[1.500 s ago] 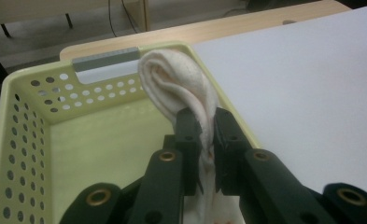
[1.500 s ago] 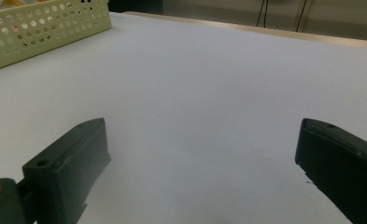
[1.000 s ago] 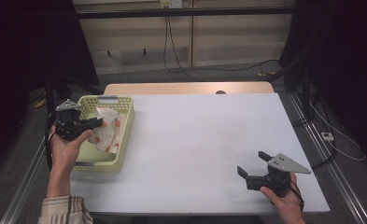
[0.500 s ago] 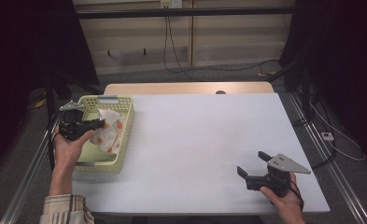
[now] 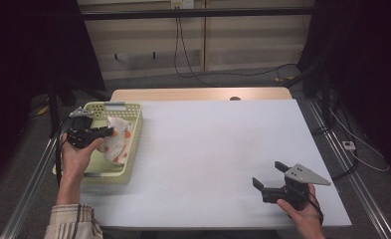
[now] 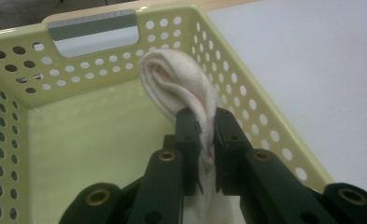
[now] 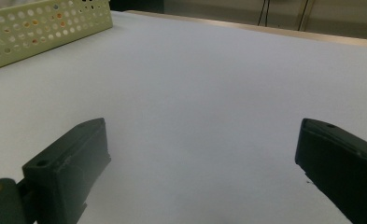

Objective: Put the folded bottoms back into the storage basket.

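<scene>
On the white bench (image 5: 208, 149), the left tool (image 5: 106, 132) had drawn the pinched cloth (image 6: 181, 88) toward six o'clock in the basket (image 5: 133, 144), ready for lifting out; the right tool (image 5: 267, 178) rested spread.

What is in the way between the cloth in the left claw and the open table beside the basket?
The basket's perforated side wall stands between the cloth, pinched in the left claw, and the table. Beyond it, nothing visible.

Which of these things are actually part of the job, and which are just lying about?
In use:
- white cloth, pinched in the left gripper
- yellow perforated basket under it

Not in use:
- right gripper, open, over the white table
- cables on the floor
</scene>
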{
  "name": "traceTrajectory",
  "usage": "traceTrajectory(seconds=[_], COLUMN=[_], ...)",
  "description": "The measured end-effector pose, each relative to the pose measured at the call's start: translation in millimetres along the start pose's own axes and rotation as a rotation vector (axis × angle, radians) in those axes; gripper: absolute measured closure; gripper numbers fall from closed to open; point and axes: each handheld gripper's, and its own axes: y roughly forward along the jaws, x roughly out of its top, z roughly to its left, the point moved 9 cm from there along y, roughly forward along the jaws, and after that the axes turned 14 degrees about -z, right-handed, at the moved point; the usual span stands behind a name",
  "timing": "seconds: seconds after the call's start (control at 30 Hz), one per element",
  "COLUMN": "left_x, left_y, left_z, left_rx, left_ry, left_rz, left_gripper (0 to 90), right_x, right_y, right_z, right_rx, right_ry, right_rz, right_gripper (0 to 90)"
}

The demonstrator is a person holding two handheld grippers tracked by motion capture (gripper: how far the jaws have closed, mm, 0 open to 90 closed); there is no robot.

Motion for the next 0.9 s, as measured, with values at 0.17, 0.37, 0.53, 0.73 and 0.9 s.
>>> traceTrajectory(seconds=[0.17,0.37,0.53,0.73,0.9], left_x=[-2.3,-4.6,-6.3,-8.1,-10.1], left_y=[1.0,2.5,4.4,5.5,6.7], left_z=[3.9,6.8,9.2,12.7,14.3], left_rx=[0.013,0.026,0.036,0.050,0.049], left_ry=[-0.004,-0.004,-0.001,0.001,0.001], left_rz=[0.006,0.013,0.014,0.019,0.026], left_gripper=[82.1,82.0,81.9,81.7,81.5], right_x=[0.1,0.1,0.1,0.1,0.1], right_y=[-0.1,-0.3,-0.3,-0.4,-0.5], right_z=[-0.6,-0.5,-0.4,-0.6,-0.5], right_rx=[-0.005,-0.003,-0.003,-0.004,-0.004], right_ry=[0.001,0.000,0.000,-0.001,0.000], right_rz=[0.000,0.000,0.000,0.000,0.000], right_gripper=[2.5,2.5,2.5,2.5,2.5])
